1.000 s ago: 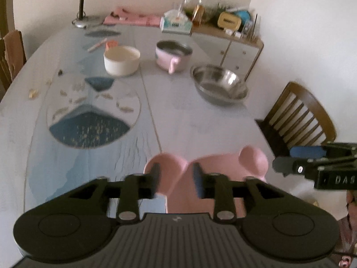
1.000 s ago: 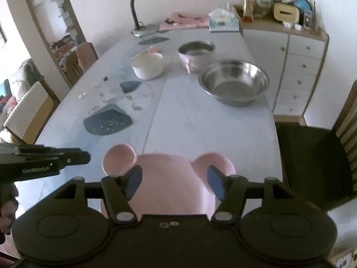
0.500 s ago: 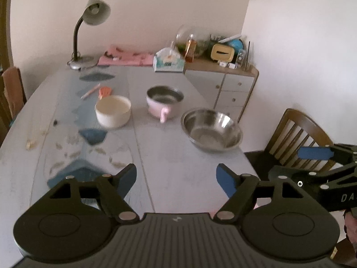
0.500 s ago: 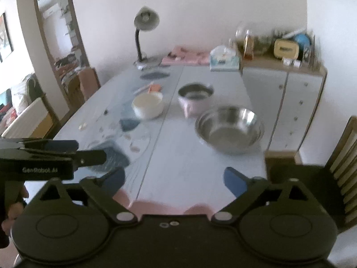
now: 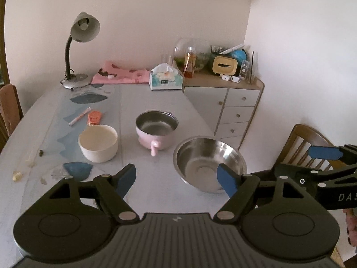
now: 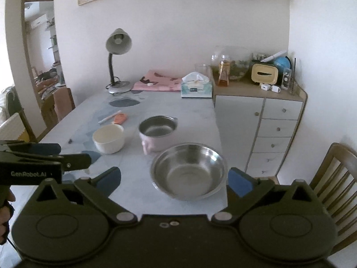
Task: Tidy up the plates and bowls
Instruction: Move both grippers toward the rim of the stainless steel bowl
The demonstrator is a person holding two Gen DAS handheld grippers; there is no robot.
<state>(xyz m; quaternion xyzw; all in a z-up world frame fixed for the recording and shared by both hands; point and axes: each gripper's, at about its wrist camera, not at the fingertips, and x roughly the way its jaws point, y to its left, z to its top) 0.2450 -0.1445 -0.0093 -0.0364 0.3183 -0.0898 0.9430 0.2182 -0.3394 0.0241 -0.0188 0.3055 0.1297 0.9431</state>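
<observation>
Bowls wait: both claws, left claw (image 5: 177, 177) and right claw (image 6: 175, 179), gape empty; next, reaching the wide steel bowl (image 6: 188, 170).

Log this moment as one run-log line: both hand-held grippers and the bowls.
left hand-held gripper: open, empty | right hand-held gripper: opening, empty | steel bowl, pink pot, white bowl: separate on table, unstacked
</observation>
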